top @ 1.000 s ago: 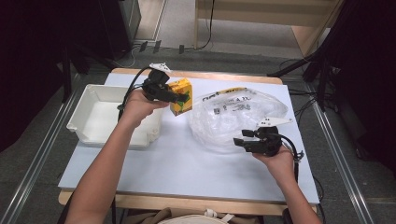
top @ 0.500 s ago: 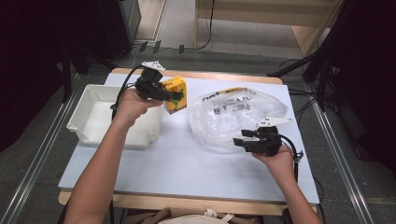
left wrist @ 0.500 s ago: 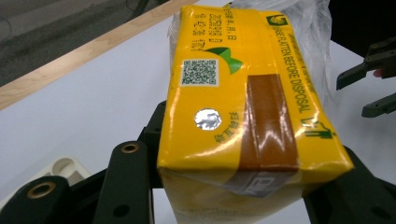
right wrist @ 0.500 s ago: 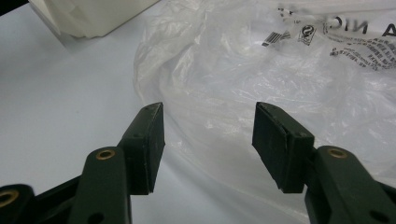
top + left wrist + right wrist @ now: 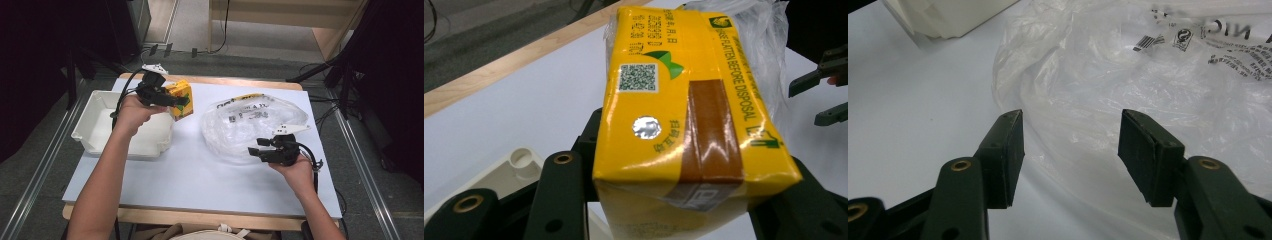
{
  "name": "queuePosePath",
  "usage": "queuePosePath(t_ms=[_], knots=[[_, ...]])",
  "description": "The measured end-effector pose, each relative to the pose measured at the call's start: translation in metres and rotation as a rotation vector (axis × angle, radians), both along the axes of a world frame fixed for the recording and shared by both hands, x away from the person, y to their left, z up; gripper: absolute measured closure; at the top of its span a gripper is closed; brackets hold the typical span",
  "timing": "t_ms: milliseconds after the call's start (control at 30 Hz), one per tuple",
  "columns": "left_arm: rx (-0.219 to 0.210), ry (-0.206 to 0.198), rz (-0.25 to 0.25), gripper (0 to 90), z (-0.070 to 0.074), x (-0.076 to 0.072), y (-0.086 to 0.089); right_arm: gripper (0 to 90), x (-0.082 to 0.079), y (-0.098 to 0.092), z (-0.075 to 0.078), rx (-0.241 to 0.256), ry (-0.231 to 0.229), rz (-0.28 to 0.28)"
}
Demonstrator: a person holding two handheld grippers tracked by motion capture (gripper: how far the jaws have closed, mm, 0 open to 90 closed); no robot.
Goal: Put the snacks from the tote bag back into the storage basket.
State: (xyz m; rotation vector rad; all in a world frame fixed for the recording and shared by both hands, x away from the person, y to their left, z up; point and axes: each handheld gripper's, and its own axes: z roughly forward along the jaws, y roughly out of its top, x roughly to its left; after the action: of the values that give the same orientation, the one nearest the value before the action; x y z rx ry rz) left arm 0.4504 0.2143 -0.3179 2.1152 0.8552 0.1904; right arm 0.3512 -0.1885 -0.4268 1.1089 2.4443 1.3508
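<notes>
A yellow drink carton [image 5: 179, 99] [image 5: 684, 130] hangs in the air above the table, just right of the white tray [image 5: 95, 120]. My left gripper [image 5: 172, 101] is shut on the yellow carton, its black jaws on both sides of it. A crumpled clear plastic bag [image 5: 252, 125] [image 5: 1148, 75] with black print lies on the right half of the table. At the bag's near edge, my right gripper [image 5: 255, 151] [image 5: 1071, 150] stands open, with only the bag's rim between its jaws.
The white tray's corner [image 5: 948, 15] lies left of the bag, and its rim [image 5: 519, 160] sits under the left jaws. A white board [image 5: 200, 170] covers the wooden table. Dark floor and cables lie beyond the far edge.
My left gripper has carried the yellow carton leftward, toward the tray. The right gripper has stayed put at the bag's edge.
</notes>
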Motion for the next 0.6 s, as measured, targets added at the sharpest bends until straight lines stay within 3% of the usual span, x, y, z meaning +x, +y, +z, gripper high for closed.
queuePosePath(t_ms=[600], knots=[[-0.001,0.004,0.054,51.8,-0.001,-0.003,0.021,44.9,0.005,0.008,0.000,-0.004,0.003,0.031]])
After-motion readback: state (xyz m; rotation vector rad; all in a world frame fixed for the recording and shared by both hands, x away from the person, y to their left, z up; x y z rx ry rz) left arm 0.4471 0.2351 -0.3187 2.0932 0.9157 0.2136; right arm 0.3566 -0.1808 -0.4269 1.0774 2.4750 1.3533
